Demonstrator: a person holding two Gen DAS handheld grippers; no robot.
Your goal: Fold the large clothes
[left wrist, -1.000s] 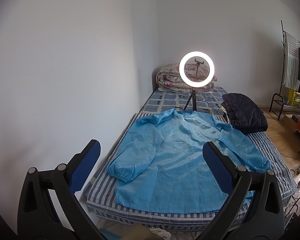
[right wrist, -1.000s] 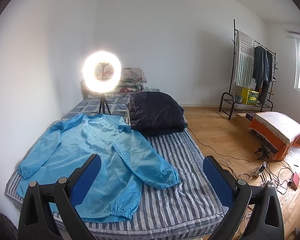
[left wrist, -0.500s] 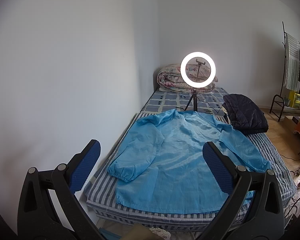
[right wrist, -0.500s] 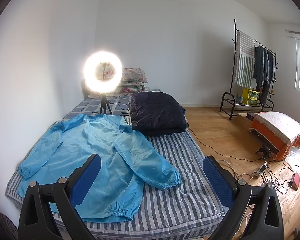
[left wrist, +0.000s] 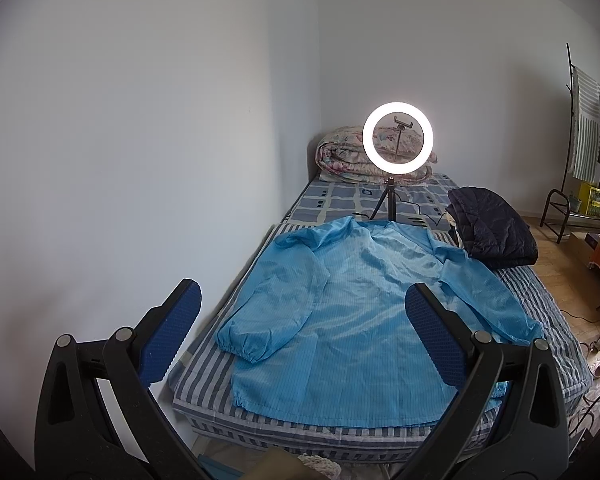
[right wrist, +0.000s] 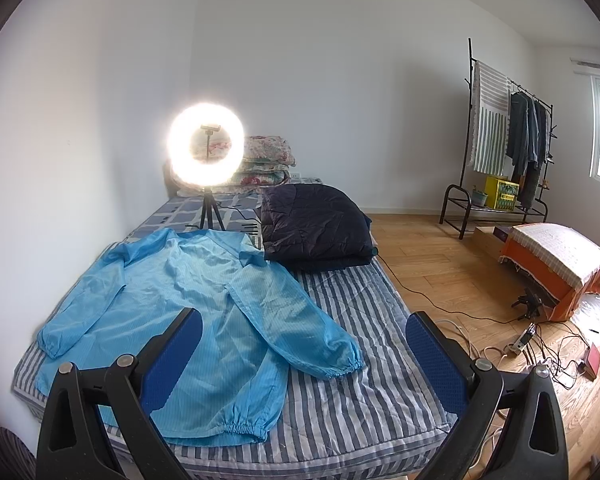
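Both pairs of fingers stand spread wide and hold nothing. The left gripper [left wrist: 302, 330] hovers over the near end of the bed [left wrist: 204, 372], its left finger at 8 o'clock in its view and its right finger at 4 o'clock, above the shirt [left wrist: 352, 320]. The right gripper [right wrist: 304, 360] hangs likewise above the bed [right wrist: 360, 408] edge, clear of the cloth.

No fold looks begun; this seems the approach before the first grasp. The next move likely calls for each gripper to drop to a sleeve cuff or hem corner, pinch one layer, and carry it across the body.

The shirt [right wrist: 188, 304] is light blue, thin and shiny, lying flat with its collar at 12 o'clock and gathered hem near the grippers. Both sleeves angle outward, cuffs elasticated. It looks slippery, so it may slide on the striped cover.

Beyond it at 1 o'clock lies a jacket [right wrist: 312, 224], touching the right shoulder, with a ring light [right wrist: 206, 152] behind.
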